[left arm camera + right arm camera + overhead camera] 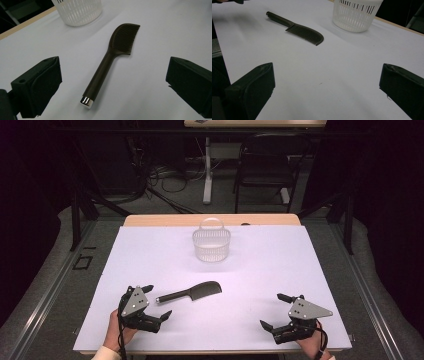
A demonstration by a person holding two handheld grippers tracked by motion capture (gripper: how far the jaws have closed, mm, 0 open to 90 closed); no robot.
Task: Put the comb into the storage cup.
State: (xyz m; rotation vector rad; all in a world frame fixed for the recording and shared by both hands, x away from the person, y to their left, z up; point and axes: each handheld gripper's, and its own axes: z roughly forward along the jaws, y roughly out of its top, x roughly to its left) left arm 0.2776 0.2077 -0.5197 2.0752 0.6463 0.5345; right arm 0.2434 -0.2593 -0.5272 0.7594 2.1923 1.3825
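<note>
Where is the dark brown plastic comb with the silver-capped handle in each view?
High view: dark brown plastic comb lies centre-left, just right of the left gripper.
Left gripper view: comb at centre, handle cap nearest.
Right gripper view: comb upper left.
Shared landmark: white slotted plastic basket beyond it.

- My left gripper (156, 301) sits lower left of the frame, jaws spread wide, low over the white table cover (260, 270).
- Dark comb (192, 293) lies flat near frame centre, just right of that gripper. Its handle end points at the gap between the jaws; not touching either.
- My right gripper (272, 311) is at lower right, jaws also apart, nothing between them, well apart from the comb.
- White slotted basket (212, 243) with hoop handle stands upright in the upper centre, well beyond the comb.
- Dark chair (265, 167) and cables on the floor along the top of the frame.
</note>
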